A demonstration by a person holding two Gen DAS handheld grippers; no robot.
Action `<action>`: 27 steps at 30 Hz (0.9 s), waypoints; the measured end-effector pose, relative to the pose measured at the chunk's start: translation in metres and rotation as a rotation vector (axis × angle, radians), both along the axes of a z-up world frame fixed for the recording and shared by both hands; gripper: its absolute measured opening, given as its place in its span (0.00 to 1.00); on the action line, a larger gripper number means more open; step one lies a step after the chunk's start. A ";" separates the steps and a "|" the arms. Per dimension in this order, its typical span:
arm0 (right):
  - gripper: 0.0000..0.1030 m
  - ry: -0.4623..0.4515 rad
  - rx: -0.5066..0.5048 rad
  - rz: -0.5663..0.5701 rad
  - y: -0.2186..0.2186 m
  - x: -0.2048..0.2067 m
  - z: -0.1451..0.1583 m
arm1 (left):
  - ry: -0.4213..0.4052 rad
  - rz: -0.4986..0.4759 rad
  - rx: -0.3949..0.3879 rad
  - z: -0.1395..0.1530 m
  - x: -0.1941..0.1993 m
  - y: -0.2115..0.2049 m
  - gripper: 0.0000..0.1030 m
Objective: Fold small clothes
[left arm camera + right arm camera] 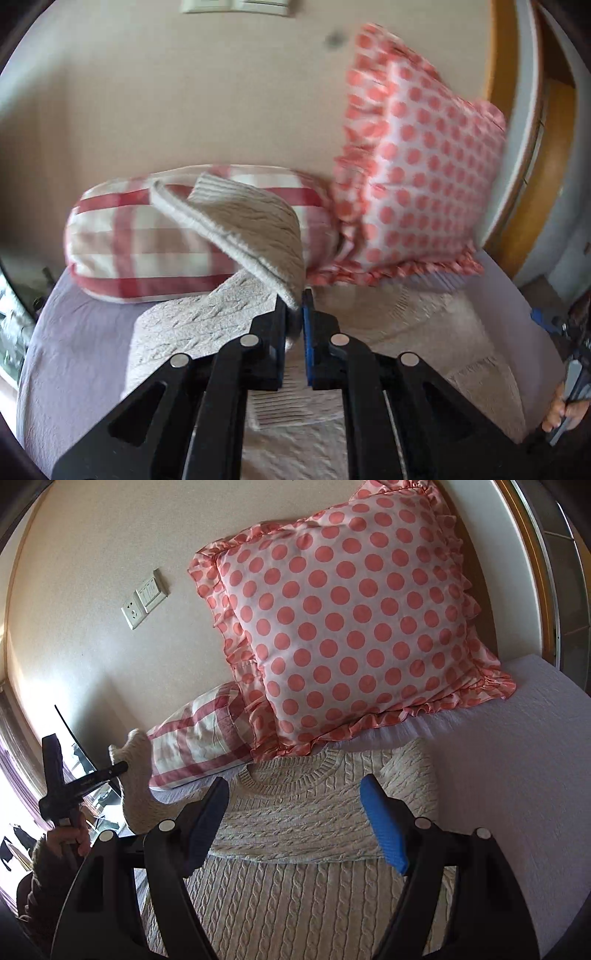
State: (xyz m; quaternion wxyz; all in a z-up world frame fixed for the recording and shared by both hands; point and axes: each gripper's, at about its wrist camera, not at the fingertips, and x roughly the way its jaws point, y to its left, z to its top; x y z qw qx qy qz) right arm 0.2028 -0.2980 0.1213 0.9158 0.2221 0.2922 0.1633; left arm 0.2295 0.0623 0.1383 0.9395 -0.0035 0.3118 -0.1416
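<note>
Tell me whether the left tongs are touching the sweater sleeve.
Touching. The left wrist view shows the left tongs closed on the edge of the cream cable-knit sweater sleeve, lifting it off the bed. The right wrist view also shows that sleeve pinched and raised.

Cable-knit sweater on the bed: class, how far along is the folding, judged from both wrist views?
Done: the cream cable-knit sweater lies flat on the bed, its right sleeve already folded in. In hand: the left tool is shut on the left sleeve, lifted beside the plaid pillow. The right tool hovers open. Left: lay that sleeve across, then fold the body.
</note>
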 end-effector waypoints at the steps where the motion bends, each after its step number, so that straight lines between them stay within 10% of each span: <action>1: 0.73 0.024 0.015 0.003 -0.001 0.006 -0.005 | 0.008 -0.082 0.047 -0.015 -0.001 -0.041 0.16; 5: 0.73 0.159 0.053 0.004 -0.013 0.025 -0.031 | 0.083 -0.251 0.241 -0.082 -0.020 -0.123 0.17; 12: 0.48 0.331 0.122 -0.007 -0.027 0.072 -0.079 | 0.132 -0.112 0.107 -0.091 -0.061 -0.030 0.37; 18: 0.46 0.471 0.054 -0.091 -0.009 0.122 -0.119 | 0.162 0.008 0.061 -0.089 -0.101 0.034 0.54; 20: 0.46 0.442 0.038 -0.103 -0.003 0.126 -0.120 | 0.174 0.043 0.036 -0.091 -0.110 0.050 0.58; 22: 0.12 0.408 0.025 -0.056 0.005 0.126 -0.119 | 0.192 0.063 0.009 -0.093 -0.119 0.064 0.59; 27: 0.11 0.301 0.028 -0.140 -0.017 0.099 -0.099 | 0.217 0.080 -0.047 -0.100 -0.132 0.083 0.60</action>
